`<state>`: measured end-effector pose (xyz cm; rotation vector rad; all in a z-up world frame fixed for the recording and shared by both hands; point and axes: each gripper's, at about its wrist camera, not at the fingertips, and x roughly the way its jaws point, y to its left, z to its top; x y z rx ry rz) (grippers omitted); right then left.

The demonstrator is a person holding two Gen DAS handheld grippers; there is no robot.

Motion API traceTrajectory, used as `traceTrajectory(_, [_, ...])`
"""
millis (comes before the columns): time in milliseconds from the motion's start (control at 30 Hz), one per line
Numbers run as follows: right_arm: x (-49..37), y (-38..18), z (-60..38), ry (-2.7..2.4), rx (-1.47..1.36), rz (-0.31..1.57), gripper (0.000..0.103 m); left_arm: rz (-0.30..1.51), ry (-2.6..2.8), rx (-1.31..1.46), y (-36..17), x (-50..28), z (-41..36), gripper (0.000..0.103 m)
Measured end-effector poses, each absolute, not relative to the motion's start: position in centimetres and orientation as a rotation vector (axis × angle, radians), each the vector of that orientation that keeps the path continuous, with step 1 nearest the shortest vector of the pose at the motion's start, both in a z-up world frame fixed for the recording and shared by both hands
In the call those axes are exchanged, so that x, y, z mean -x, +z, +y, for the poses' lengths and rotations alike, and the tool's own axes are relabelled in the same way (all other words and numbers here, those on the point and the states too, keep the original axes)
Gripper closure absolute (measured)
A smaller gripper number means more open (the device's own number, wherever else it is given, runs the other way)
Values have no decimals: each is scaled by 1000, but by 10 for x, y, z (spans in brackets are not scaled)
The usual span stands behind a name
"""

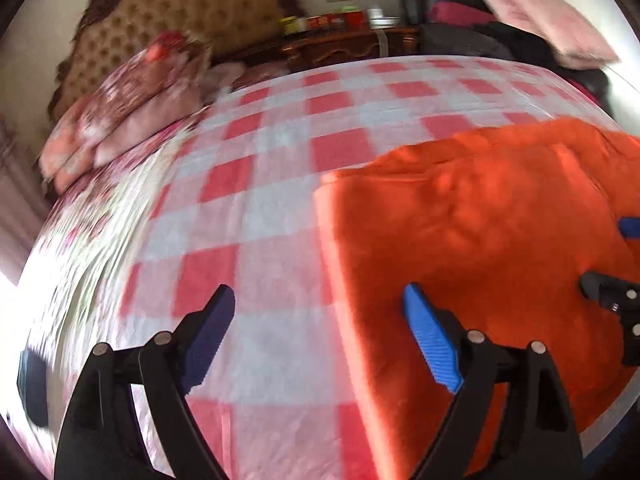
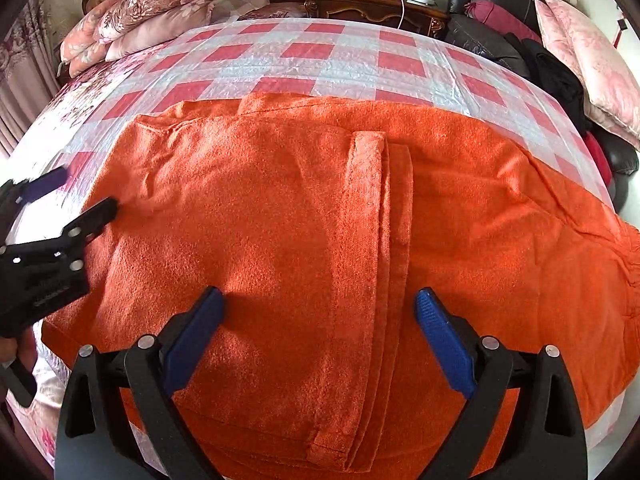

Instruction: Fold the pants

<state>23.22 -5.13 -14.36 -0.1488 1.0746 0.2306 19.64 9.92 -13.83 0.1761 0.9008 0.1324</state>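
Orange fleece pants (image 2: 280, 208) lie folded flat on a bed with a red-and-white checked sheet (image 2: 320, 52). A leg hem runs down their middle. My right gripper (image 2: 318, 300) hovers open over that hem, nothing pinched between its blue pads. My left gripper (image 1: 320, 312) is open too, straddling the left edge of the pants (image 1: 480, 220) above the sheet (image 1: 260, 200), its jaws empty. In the right wrist view the left gripper (image 2: 80, 194) sits at the pants' left edge. The right gripper (image 1: 612, 254) shows at the right rim of the blurred left wrist view.
Floral quilts and pillows (image 2: 152, 8) are piled at the bed's head on the left, before a tufted headboard (image 1: 180, 12). A wooden nightstand (image 2: 372, 4) with small items stands behind. A pink pillow (image 2: 588, 56) and dark clothes (image 2: 552, 68) lie at the right.
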Motion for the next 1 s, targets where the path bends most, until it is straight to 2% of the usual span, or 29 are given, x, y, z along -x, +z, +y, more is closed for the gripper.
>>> traceTrajectory(100, [-232, -144, -51, 229, 147, 1075, 11, 883, 141, -99, -127, -179, 118, 17])
traceTrajectory(233, [-233, -141, -49, 209, 160, 1082, 11, 844, 8, -52, -116, -145, 103, 16])
traceTrajectory(433, [-250, -105, -40, 175, 149, 948, 11, 867, 25, -209, -143, -123, 71, 16])
traceTrajectory(600, [-283, -130, -35, 72, 282, 992, 11, 864, 52, -234, -144, -114, 75, 16])
traceTrajectory(767, [-284, -137, -50, 71, 233, 996, 8, 884, 38, -125, -145, -106, 88, 16])
traceTrajectory(833, [-280, -132, -50, 40, 233, 1003, 10, 884, 10, -86, -143, -102, 91, 20])
traceTrajectory(900, [-265, -120, -52, 116, 153, 999, 11, 893, -23, -20, -142, -99, 95, 32])
traceTrajectory(1000, [-235, -116, -38, 206, 189, 1009, 11, 910, -75, 75, -144, -97, 98, 48])
